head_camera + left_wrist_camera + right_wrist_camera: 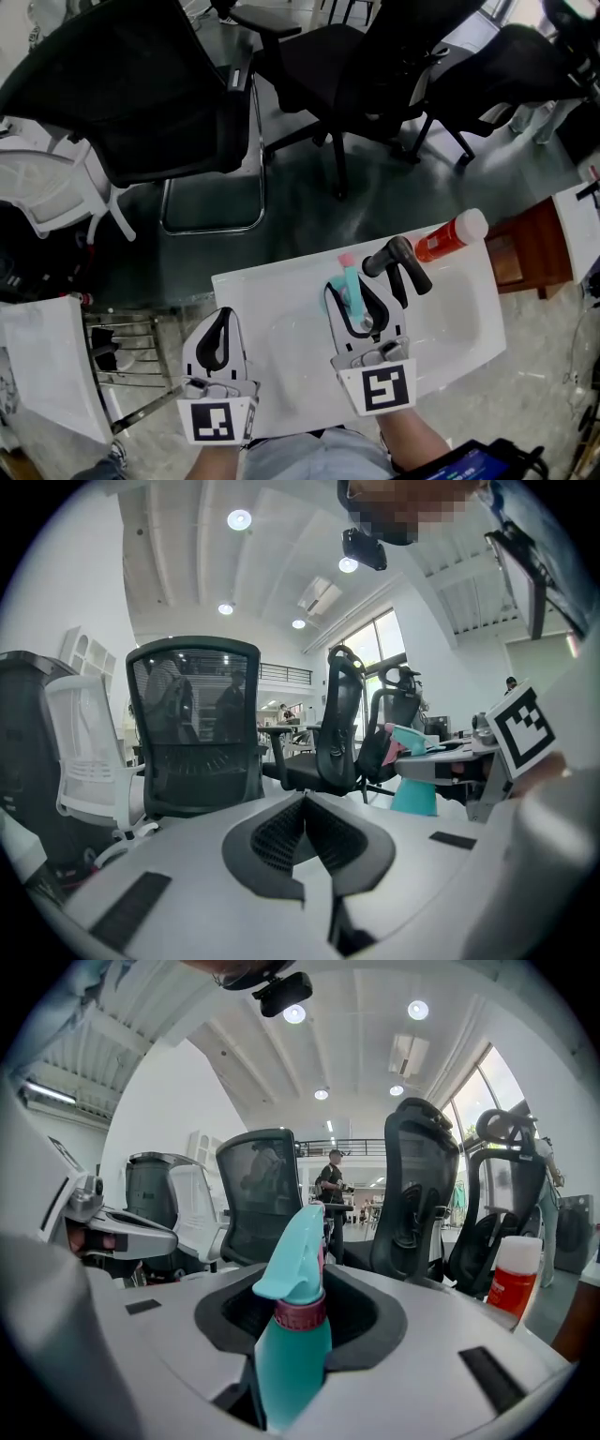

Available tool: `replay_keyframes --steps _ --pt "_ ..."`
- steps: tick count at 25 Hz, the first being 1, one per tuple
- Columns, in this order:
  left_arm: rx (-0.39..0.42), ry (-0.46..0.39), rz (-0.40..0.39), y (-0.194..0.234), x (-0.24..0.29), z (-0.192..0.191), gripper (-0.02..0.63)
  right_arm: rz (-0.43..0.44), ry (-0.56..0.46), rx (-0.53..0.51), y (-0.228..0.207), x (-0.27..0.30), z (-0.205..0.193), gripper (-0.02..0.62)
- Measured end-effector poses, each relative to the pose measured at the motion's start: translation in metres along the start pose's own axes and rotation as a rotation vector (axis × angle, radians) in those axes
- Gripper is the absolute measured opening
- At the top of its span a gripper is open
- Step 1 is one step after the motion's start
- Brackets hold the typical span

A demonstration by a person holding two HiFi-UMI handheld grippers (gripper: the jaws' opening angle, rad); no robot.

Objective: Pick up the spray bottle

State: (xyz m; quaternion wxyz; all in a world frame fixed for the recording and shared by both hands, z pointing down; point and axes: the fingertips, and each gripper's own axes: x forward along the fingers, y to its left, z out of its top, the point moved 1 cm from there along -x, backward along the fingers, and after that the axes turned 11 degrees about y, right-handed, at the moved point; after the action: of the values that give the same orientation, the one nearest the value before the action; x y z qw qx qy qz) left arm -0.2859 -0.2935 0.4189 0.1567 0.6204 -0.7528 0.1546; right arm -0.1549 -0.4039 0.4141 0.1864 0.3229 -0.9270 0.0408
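A teal spray bottle (353, 289) with a pink trigger and a dark red collar stands upright between the jaws of my right gripper (362, 311), over the white table (450, 319). In the right gripper view the bottle (292, 1344) fills the gap and the black pads (375, 1321) press on its body, so my right gripper (302, 1314) is shut on it. Whether its base touches the table I cannot tell. My left gripper (217, 345) hovers at the table's left front, shut and empty (305, 841). It sees the teal bottle (413, 794) to its right.
An orange-red bottle with a white cap (452, 236) lies at the table's far right corner, and a black-handled tool (399, 264) lies beside it. Black office chairs (141, 94) (375, 56) stand beyond the table, a white chair (47, 187) at left, a brown wooden box (530, 248) at right.
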Motion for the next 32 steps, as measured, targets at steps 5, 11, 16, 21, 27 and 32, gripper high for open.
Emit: replay_keyframes --steps 5,11,16,21,27,32 --pt "0.025 -0.049 0.002 -0.010 -0.027 0.012 0.018 0.009 -0.049 -0.016 0.009 -0.030 0.016 0.153" --pt "0.024 -0.074 0.018 -0.024 -0.065 0.015 0.018 0.028 -0.098 -0.037 0.020 -0.073 0.030 0.153" --pt "0.024 -0.129 0.042 -0.025 -0.087 0.028 0.018 0.022 -0.145 -0.066 0.025 -0.102 0.048 0.153" --pt "0.035 -0.184 0.048 -0.029 -0.105 0.046 0.018 0.013 -0.186 -0.084 0.028 -0.125 0.062 0.153" --pt "0.035 -0.204 0.051 -0.034 -0.115 0.051 0.018 0.006 -0.212 -0.116 0.027 -0.141 0.070 0.153" --pt "0.050 -0.228 0.043 -0.042 -0.115 0.060 0.018 -0.004 -0.226 -0.117 0.021 -0.149 0.071 0.153"
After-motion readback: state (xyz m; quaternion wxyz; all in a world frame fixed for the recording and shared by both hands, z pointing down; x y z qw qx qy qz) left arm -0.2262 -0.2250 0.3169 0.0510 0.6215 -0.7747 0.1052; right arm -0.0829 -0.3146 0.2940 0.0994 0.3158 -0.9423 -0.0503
